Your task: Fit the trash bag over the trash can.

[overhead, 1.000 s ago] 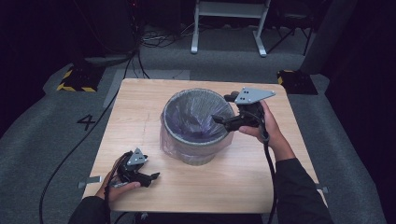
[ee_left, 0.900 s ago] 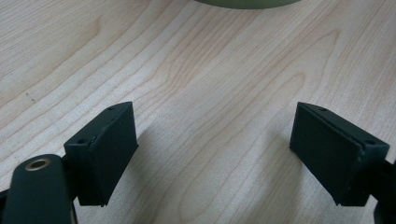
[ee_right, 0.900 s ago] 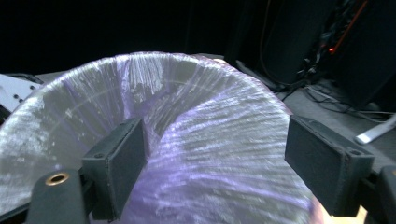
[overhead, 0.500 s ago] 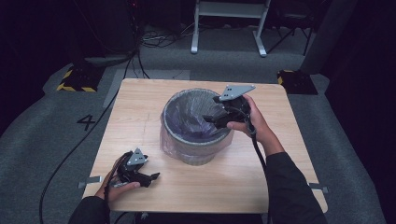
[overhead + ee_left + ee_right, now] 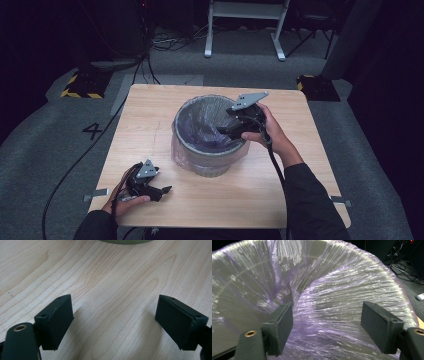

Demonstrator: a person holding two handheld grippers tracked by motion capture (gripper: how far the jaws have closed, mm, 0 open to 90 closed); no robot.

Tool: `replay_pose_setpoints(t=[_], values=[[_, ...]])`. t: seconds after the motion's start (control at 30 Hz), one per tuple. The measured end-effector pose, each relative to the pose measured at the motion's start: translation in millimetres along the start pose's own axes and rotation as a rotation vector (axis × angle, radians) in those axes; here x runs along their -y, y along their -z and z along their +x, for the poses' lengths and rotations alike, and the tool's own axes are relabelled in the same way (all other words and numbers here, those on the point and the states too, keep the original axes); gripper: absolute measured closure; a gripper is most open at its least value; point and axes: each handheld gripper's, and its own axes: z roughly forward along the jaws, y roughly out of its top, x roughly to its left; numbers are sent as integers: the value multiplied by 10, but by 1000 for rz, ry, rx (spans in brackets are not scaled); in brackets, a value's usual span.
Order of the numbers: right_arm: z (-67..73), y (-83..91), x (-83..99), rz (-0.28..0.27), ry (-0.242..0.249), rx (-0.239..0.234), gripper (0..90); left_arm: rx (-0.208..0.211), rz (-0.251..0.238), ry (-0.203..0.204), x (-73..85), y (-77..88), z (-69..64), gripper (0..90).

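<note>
**Soft purple bag in the bin, and where we would pinch it**

We saw a round grey bin [image 5: 209, 165] standing near the middle of the desk [image 5: 300, 115]. A thin purple bin bag [image 5: 200, 131] lined it. The bag's top was folded out over the rim and hung down the outside like a loose skirt.

We think the bag would be very light and very soft. It looked thin, crinkly and shiny, so it could slip between the pads or tear if we pulled hard. The bin looked stiff and would likely stay put, though a strong tug might tip it.

Our right hand-held gripper [image 5: 225, 131] hung over the bin's rim at about 3 o'clock, pointing into the bin. Its jaws stood wide and had just been closing a little. In the right gripper view a big fold of the bag [image 5: 332, 315] lay between the two pads [image 5: 283, 326], but they did not press on it, so it gripped nothing. We think that raised fold near the rim was the best place to pinch, because the plastic bunched there.

Our left hand-held gripper [image 5: 165, 190] rested on the desk at about 7 o'clock from the bin, well apart from it. Its jaws were wide apart with only bare wood between them.

Inside the bin we saw just the bag. The bottom was too dark to tell.
</note>
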Motion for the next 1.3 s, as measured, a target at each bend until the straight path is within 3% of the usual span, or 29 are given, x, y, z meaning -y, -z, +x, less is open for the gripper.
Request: replay_pose_setpoints(t=[0.13, 0.4, 0.53, 0.67, 0.93, 1.0, 1.17, 1.3], values=[[41, -26, -41, 58, 35, 21, 239, 3, -1, -3, 1, 1, 3, 145], [53, -151, -99, 186, 64, 30, 237, 6, -1, -7, 3, 2, 6, 145], [37, -210, -116, 254, 76, 58, 217, 6, -1, -7, 3, 2, 6, 145], [45, -231, -128, 288, 85, 73, 217, 8, -1, -11, 3, 2, 6, 145], [81, -228, -127, 296, 118, 65, 206, 10, -2, -13, 3, 2, 5, 146], [98, -229, -129, 293, 126, 88, 199, 10, -2, -13, 3, 2, 5, 146], [147, -143, -149, 219, 103, 82, 199, 10, -2, -13, 3, 2, 5, 146], [175, -22, -159, 143, 83, 51, 196, 10, -2, -13, 3, 2, 5, 145]])
